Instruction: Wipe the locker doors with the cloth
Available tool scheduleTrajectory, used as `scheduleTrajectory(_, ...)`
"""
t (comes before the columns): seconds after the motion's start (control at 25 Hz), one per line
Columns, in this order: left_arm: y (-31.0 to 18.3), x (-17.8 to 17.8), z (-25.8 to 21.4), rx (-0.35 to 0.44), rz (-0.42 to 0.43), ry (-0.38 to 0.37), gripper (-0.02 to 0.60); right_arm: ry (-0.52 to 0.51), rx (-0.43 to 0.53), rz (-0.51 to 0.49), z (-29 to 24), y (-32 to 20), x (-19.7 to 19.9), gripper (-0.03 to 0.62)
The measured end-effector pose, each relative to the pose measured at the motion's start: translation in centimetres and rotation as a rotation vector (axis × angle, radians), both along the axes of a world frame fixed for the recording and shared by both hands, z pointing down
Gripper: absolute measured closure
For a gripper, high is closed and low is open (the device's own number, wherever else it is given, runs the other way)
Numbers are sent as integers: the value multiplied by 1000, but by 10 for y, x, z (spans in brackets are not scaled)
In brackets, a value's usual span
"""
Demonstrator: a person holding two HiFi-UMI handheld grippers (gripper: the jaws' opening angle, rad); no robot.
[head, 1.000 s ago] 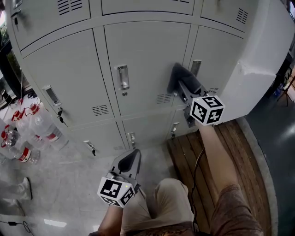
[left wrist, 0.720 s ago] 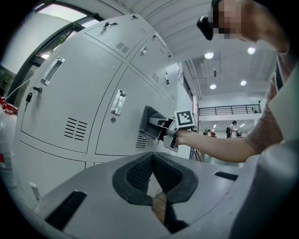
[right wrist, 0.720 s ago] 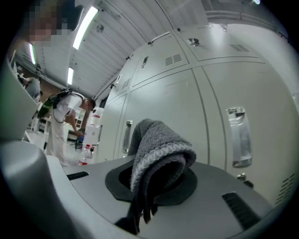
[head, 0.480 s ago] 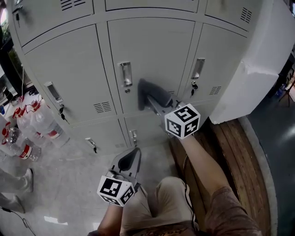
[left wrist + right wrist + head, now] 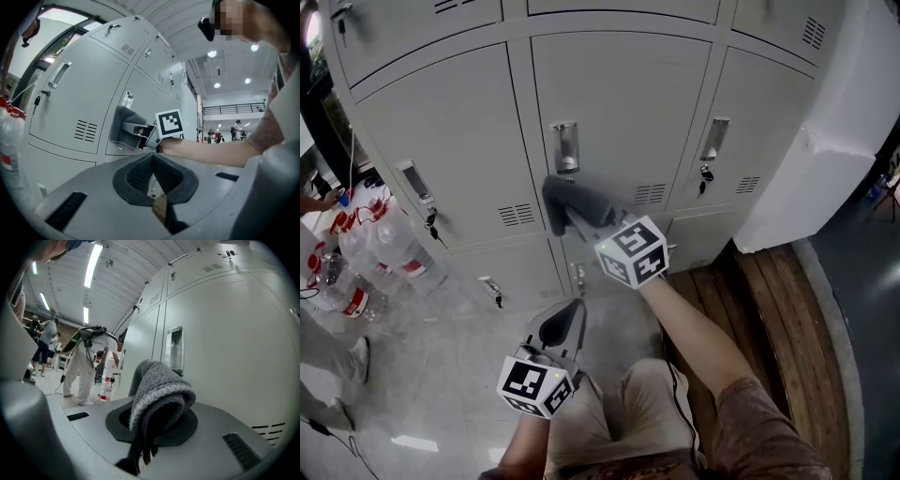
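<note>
Grey metal locker doors [image 5: 619, 103] fill the upper half of the head view. My right gripper [image 5: 569, 212] is shut on a grey cloth [image 5: 567, 199] and presses it against the middle door, just below its recessed handle [image 5: 565, 147]. In the right gripper view the folded cloth [image 5: 157, 390] bulges out over the jaws, with the door and handle [image 5: 175, 350] close behind. My left gripper [image 5: 563, 324] hangs low over the floor near the person's knee, shut and holding nothing. From the left gripper view its shut jaws [image 5: 153, 176] point toward the cloth [image 5: 121, 129] on the door.
Several water bottles [image 5: 389, 253] stand on the floor at the left, next to another person's legs [image 5: 333, 361]. A wooden platform [image 5: 778, 300] runs along the right. A white pillar [image 5: 825, 159] adjoins the lockers. Keys hang from locks [image 5: 432, 225].
My right gripper has slid the cloth left and downward, from the right-hand door across to the middle door under its handle. The left gripper has stayed in place.
</note>
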State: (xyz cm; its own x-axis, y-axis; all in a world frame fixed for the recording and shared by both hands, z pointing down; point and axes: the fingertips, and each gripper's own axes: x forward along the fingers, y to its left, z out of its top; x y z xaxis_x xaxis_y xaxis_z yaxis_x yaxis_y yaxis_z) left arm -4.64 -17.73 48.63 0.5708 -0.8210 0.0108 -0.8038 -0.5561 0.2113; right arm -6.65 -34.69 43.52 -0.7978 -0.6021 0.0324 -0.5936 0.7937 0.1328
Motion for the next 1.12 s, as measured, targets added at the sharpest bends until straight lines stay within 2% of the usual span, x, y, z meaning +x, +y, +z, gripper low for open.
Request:
scheduleTrajectory(0.32, -5, -4, -1, 0, -7, -1, 588, 35, -1, 31, 8, -13, -9, 556)
scheduleTrajectory(0.76, -8, -3, 1, -3, -13, -7, 588, 7, -21, 63, 5, -26, -4, 556)
scheduleTrajectory(1.12, -6, 1, 3, -6, -10, -13, 588, -8, -29, 77, 3, -30, 17, 557)
